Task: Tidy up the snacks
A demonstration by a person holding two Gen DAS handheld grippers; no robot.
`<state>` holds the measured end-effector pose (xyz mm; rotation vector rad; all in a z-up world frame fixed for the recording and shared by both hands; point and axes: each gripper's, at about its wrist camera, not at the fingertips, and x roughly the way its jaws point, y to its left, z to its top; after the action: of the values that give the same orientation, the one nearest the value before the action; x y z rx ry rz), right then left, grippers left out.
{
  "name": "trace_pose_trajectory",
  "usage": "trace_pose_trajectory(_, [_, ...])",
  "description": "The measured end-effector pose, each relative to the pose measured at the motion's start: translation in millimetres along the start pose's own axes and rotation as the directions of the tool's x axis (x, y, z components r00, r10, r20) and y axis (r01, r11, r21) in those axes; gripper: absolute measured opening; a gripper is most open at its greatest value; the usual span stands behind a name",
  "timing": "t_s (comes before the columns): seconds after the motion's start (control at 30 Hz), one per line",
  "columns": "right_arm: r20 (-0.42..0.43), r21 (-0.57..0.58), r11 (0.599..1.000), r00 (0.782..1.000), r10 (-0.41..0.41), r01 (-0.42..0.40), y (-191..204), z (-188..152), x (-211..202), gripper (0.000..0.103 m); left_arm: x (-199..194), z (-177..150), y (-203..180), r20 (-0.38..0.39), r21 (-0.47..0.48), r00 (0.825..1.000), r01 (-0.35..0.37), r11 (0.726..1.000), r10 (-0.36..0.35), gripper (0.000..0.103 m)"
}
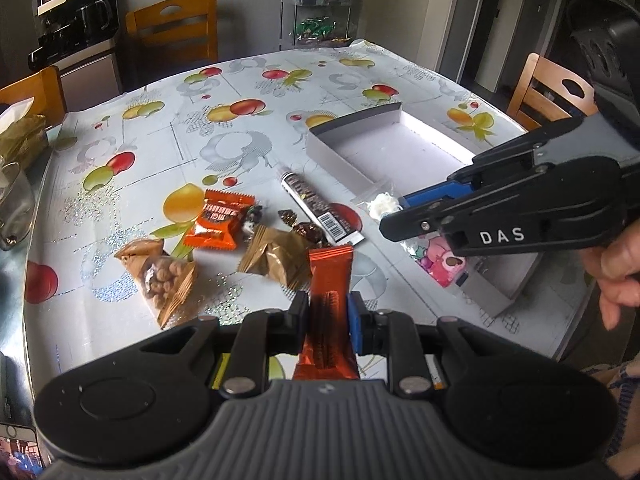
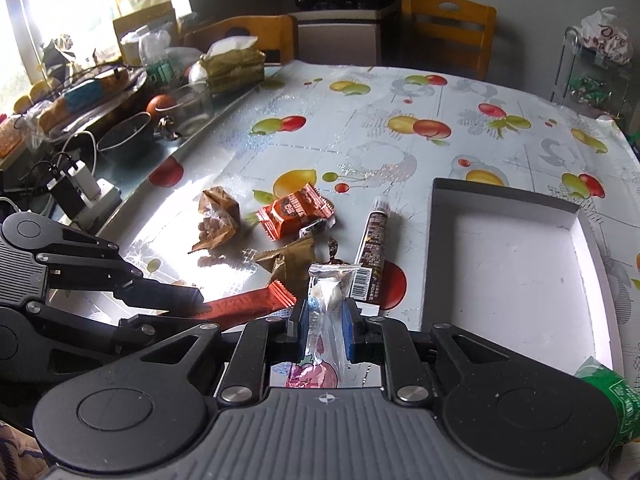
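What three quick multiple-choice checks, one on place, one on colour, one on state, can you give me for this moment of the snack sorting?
1. Where does the white box lie relative to the loose snack pile?
A. To its right, seen from the right wrist
B. On top of it
C. On a chair

2. What colour is the long bar in the left gripper?
A. Green
B. Orange
C. White

3. What is the right gripper doing?
A. Open over the box
B. Shut on nothing
C. Shut on a clear packet

Answers:
1 A, the box sits on the tablecloth right of the wrappers.
2 B, its orange wrapper shows between the closed fingers.
3 C, both pads press the clear packet with the pink print.
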<state>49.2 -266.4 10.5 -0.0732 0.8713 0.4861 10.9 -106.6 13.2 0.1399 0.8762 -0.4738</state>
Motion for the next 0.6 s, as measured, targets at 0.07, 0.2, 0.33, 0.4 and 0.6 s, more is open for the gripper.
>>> trace_pose_trajectory(0.07, [0.006,0.001,1.000,1.000,-0.001,0.001,-2,-1,-3,0.019,1,1,-3,0.003,-0.004,1.000,-0.001,1.000,0.001,0.019])
trace_pose_trajectory(0.2, [0.016,0.002,1.000,1.000,-0.001,0.001,-9,-2,-9,0.019,2,6,-10,0.017,-0.008,1.000,-0.005,1.000,0.005,0.019])
trace_pose_trajectory(0.33, [0.031,0.005,1.000,1.000,-0.003,0.002,-18,-2,-16,0.019,5,12,-18,0.029,-0.013,1.000,-0.009,1.000,0.010,0.019])
trace_pose_trajectory(0.4, [0.040,0.006,1.000,0.999,-0.002,0.002,-23,-1,-20,0.019,7,15,-23,0.035,-0.015,0.999,-0.011,1.000,0.011,0.019])
trace_pose_trajectory(0.6, [0.058,0.008,1.000,0.998,0.000,0.000,-44,-3,-29,0.019,16,27,-40,0.049,-0.026,0.999,-0.021,0.999,0.022,0.019])
